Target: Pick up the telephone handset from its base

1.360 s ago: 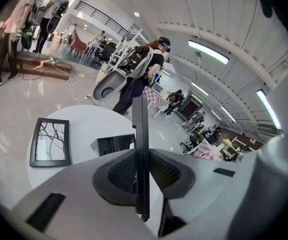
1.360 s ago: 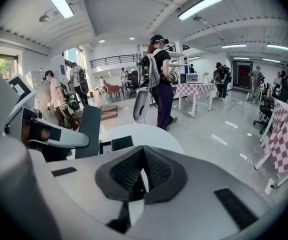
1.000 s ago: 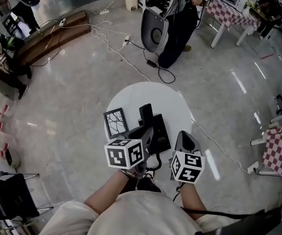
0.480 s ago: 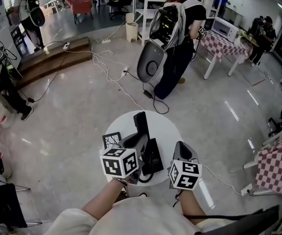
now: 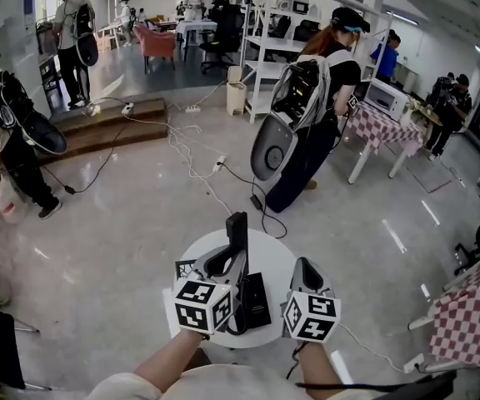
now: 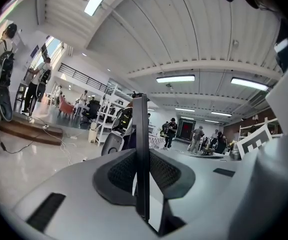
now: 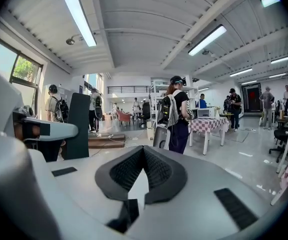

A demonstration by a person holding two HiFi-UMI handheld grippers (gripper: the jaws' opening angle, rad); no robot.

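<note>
Two grippers hung side by side over the little round table (image 5: 283,252), one in each of the person's hands. The left gripper (image 5: 230,263) had its jaws clamped on the black telephone handset (image 5: 237,230), pads pressing its two flat sides. From that gripper's own camera the handset showed as a thin dark slab standing on end between the pads and rising past them. It was off its base (image 5: 256,300) and held upright in the air. The base sat flat on the white tabletop beneath, just by the left gripper's marker cube. A small picture frame (image 5: 185,267) with a branching pattern peeked out at the table's left side, mostly hidden behind the gripper.

The right gripper (image 5: 305,267) was just beside the left one and apart from the handset. Its jaws were drawn together at the tips with nothing between them.

Beyond the table stood a person with a backpack (image 5: 300,98), and cables (image 5: 192,169) trailed over the glossy floor. A checked table (image 5: 382,127) stood further right.
</note>
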